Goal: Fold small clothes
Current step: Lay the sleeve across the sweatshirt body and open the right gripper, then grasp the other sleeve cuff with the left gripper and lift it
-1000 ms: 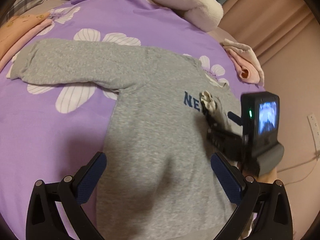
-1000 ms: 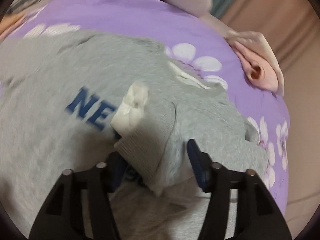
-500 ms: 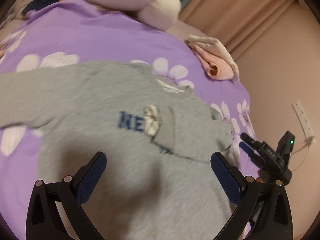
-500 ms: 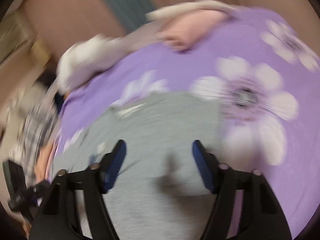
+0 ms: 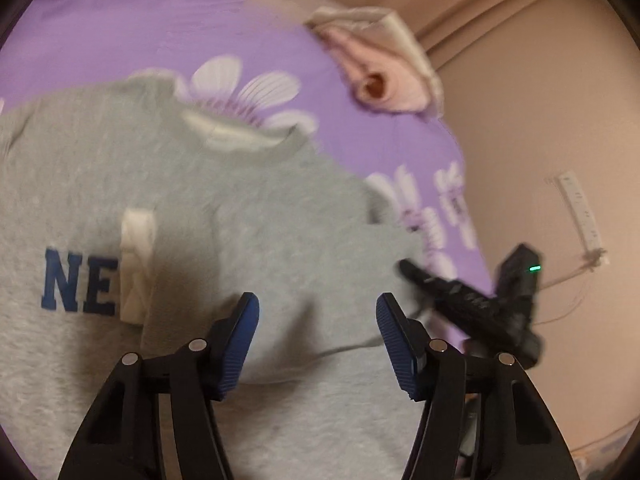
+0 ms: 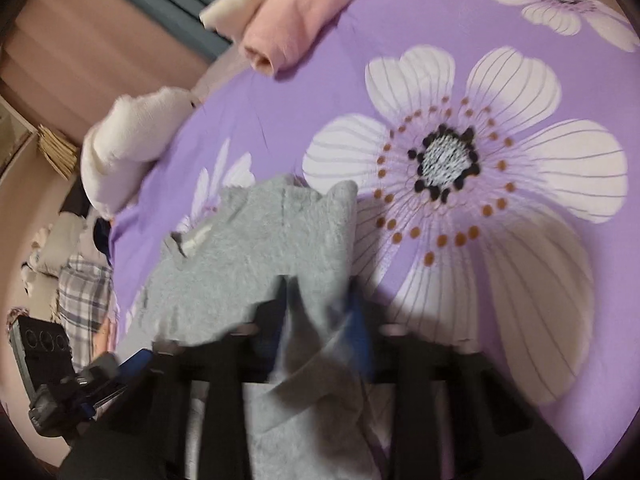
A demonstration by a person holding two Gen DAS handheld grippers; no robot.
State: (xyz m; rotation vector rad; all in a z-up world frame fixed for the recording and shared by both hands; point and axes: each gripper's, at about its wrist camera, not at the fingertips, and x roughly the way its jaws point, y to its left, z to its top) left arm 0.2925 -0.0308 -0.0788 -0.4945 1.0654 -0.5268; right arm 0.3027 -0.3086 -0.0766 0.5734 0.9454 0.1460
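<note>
A grey sweatshirt (image 5: 260, 220) with blue letters lies on the purple flowered bed cover (image 5: 140, 32). One sleeve is folded across its chest, its cream cuff (image 5: 138, 264) over the letters. My left gripper (image 5: 318, 340) hovers over the folded sleeve near the shoulder. Its jaws are closing, with grey cloth below and between the pads but not pinched. My right gripper (image 6: 316, 328) is shut on the sweatshirt (image 6: 272, 248) at its bunched shoulder edge, and its fingers are blurred. In the left wrist view, the right gripper (image 5: 408, 270) reaches in at the garment's right edge.
Folded pink and cream clothes (image 5: 380, 76) lie at the bed's far corner, with a white plush blanket (image 6: 124, 140) and plaid cloth (image 6: 84, 288) further along. The bed edge runs close on the right, beside a wall with a socket strip (image 5: 580, 212).
The right gripper let go of the folded sleeve's cuff, swung to the sweatshirt's shoulder edge and shut on it. The left gripper moved right over the sweatshirt, and its jaws narrowed.
</note>
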